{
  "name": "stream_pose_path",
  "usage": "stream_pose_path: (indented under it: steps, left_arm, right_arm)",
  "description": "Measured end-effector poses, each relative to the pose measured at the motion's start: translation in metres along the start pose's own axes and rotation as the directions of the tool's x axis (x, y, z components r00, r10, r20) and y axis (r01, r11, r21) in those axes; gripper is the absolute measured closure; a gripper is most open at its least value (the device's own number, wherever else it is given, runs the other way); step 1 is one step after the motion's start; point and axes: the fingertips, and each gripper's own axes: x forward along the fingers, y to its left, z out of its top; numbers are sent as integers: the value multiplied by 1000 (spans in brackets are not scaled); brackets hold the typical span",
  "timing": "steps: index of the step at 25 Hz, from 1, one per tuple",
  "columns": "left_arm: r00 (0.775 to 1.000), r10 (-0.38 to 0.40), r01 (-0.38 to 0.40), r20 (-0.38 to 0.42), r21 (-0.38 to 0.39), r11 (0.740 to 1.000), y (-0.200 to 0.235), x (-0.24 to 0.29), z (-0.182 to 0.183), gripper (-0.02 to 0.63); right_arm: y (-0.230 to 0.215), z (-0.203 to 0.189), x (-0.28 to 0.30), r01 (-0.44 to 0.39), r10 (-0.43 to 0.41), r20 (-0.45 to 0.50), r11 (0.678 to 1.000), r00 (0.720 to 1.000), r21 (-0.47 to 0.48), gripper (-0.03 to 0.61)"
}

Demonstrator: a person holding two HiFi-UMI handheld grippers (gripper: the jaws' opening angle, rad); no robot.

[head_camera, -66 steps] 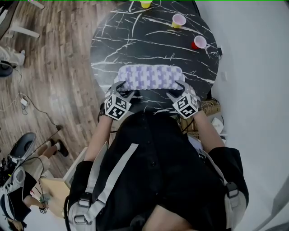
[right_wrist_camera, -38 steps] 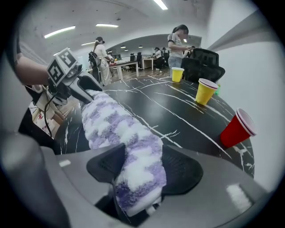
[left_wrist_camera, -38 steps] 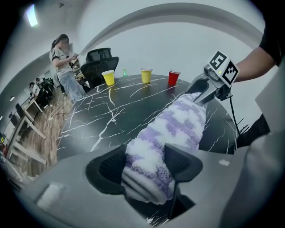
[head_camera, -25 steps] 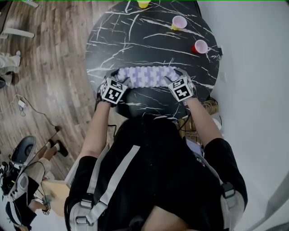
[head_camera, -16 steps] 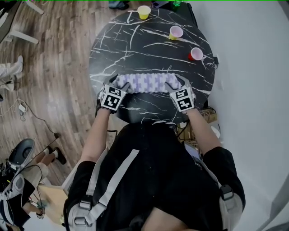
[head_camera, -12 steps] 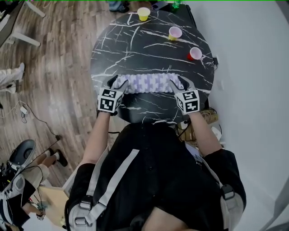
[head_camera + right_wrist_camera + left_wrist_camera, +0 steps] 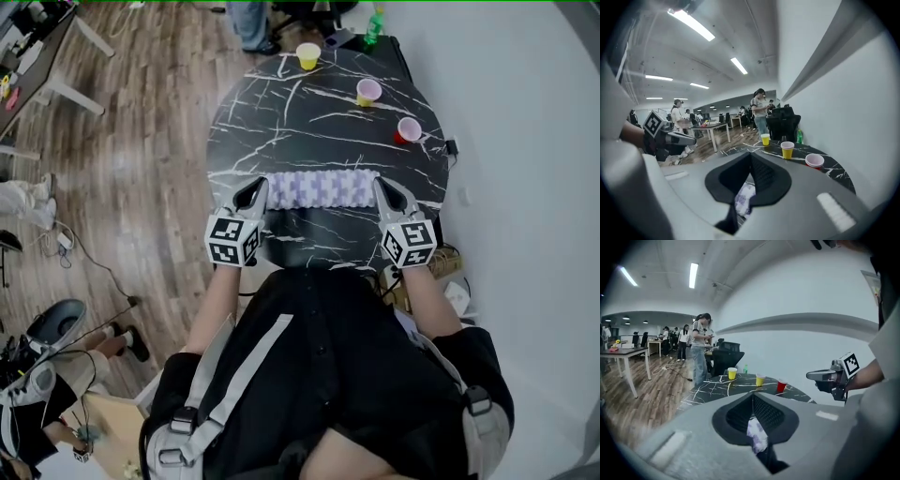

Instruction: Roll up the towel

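The purple-and-white checked towel lies rolled into a long roll across the near part of the round black marble table. My left gripper hovers above the roll's left end and my right gripper above its right end. Both sets of jaws have just closed, with nothing between them. In the left gripper view the left gripper has its jaws together, and a bit of towel shows below them. The right gripper view shows the same: the right gripper shut, with towel beneath.
A yellow cup, a pink-rimmed yellow cup and a red cup stand along the table's far right edge. A green bottle and a standing person are behind it. A white wall runs on the right.
Both grippers have risen off the ends of the towel roll, and their jaws have gone from open to shut. The roll stays on the table.
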Motion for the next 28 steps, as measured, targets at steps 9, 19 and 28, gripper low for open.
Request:
stream_pose_path:
  steps: [9,19,28]
  left_arm:
    - [998,-20,21,63,-24,999,-11,-10,15,604]
    - [998,-34,36,59,-29,999,-15,-6,12,604]
    - [997,-54,56,63,-23,998,-19,-1,18,604]
  right_arm:
    - [22,15,3,-57,58,39,998,998,-24,574]
    - [21,14,5,-66,66,30,997,997,-26,575]
    - [27,12,6,-78,79,22,997,997,-26,575]
